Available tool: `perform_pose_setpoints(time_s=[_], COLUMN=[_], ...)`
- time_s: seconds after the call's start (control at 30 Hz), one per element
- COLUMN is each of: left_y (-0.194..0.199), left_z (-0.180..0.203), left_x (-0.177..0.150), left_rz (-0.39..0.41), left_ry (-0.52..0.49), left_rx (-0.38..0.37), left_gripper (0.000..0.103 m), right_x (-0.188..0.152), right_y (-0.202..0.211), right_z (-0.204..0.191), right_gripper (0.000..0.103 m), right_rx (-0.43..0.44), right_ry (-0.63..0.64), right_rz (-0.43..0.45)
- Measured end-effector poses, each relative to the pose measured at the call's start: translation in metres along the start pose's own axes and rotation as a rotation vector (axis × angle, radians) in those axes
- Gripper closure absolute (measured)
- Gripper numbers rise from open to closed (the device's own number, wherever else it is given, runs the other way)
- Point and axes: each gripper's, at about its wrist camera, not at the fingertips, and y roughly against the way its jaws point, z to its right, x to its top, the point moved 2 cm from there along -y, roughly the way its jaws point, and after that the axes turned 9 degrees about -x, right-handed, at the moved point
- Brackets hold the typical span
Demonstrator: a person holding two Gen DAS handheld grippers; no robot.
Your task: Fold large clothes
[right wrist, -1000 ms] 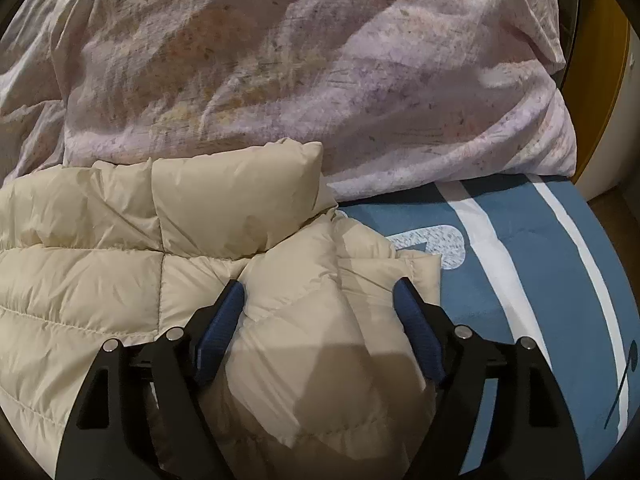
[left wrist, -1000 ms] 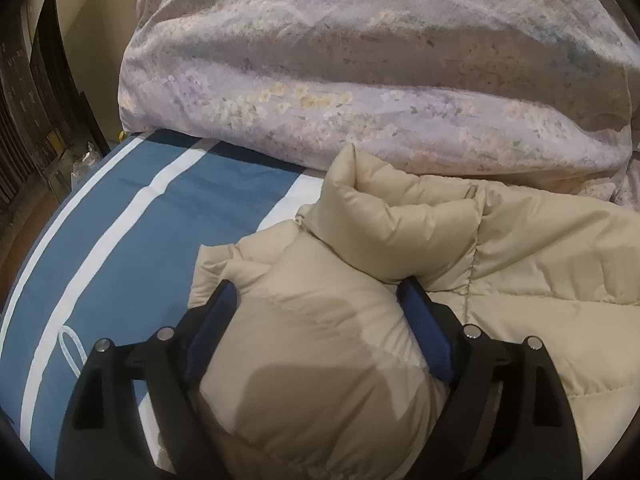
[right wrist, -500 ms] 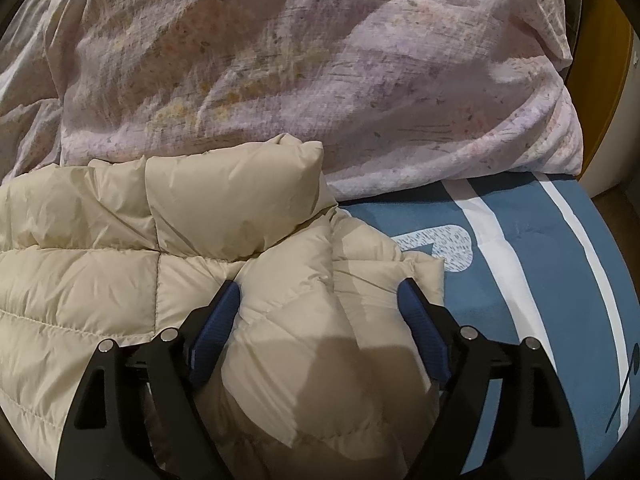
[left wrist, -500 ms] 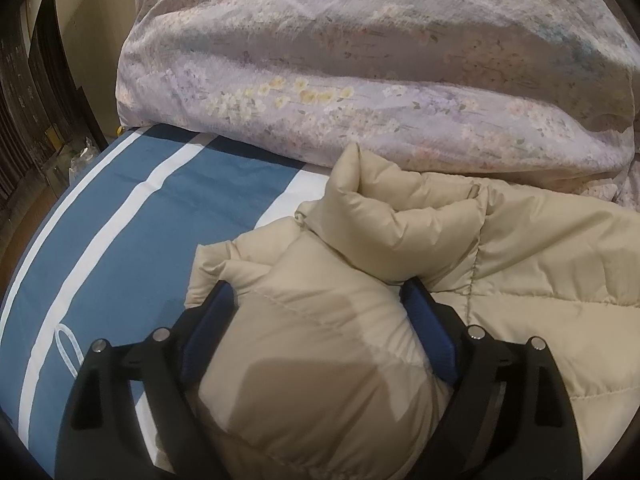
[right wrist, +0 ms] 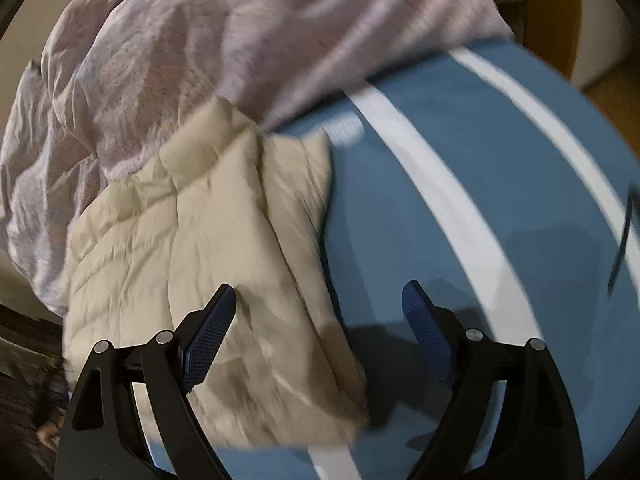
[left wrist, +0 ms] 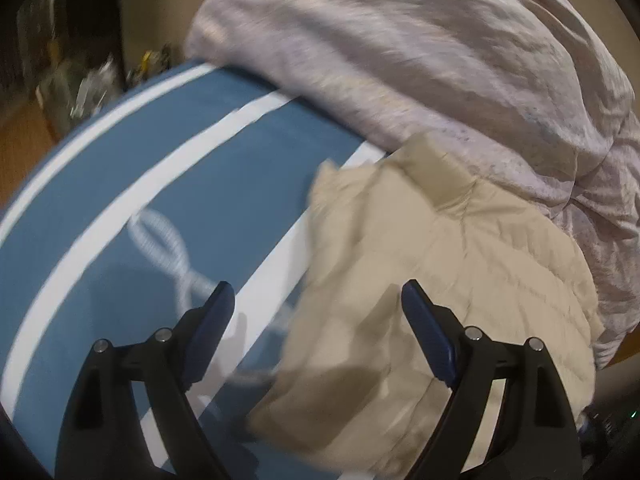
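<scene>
A beige quilted puffer jacket point(left wrist: 460, 280) lies folded on the blue bed cover point(left wrist: 120, 220) with white stripes, its collar toward the duvet. My left gripper point(left wrist: 317, 286) hovers above the jacket's left edge, jaws wide and closing a little, pads touching nothing. In the right wrist view the jacket point(right wrist: 180, 260) fills the lower left. My right gripper point(right wrist: 320, 286) hangs over its right edge and the blue cover point(right wrist: 440, 160), jaws opening, nothing pressed between the pads. Both views are blurred by motion.
A crumpled pale floral duvet point(left wrist: 400, 60) is heaped at the head of the bed, touching the jacket's collar, and shows again in the right view point(right wrist: 200, 40). Clutter point(left wrist: 80, 80) stands on the floor beyond the bed's left edge. Yellow-brown furniture point(right wrist: 560, 20) stands at the right.
Both grippers let go of the jacket's shoulders, pulled back and up, and rolled. The left one swung left, the right one swung right. The jacket now lies free on the bed.
</scene>
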Motion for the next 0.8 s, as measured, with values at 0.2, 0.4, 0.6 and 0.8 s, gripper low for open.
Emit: perform_pose_setpoints(time_s=[0.2, 0.4, 0.6, 0.8], left_y=[0.002, -0.009, -0.011, 0.002], left_z=[-0.009, -0.011, -0.007, -0.001], left_x=[-0.027, -0.041, -0.045, -0.039], left_rz=[-0.067, -0.083, -0.081, -0.054], left_ry=[0.039, 0.079, 0.131, 0.121], left_rx=[-0.053, -0.084, -0.135, -0.184], left_gripper=[0.019, 0.024, 0.057, 0.087], right_x=[-0.029, -0.046, -0.053, -0.051], right_y=[-0.003, 0.006, 0.005, 0.022], right_z=[0.004, -0.008, -0.013, -0.030], right_gripper=[0.016, 0.028, 0.064, 0.088], right_rx=[0.012, 0.020, 0.049, 0.061], right_ry=[-0.027, 0.014, -0.026, -0.002], right_rz=[-0.054, -0.063, -0.093, -0.060])
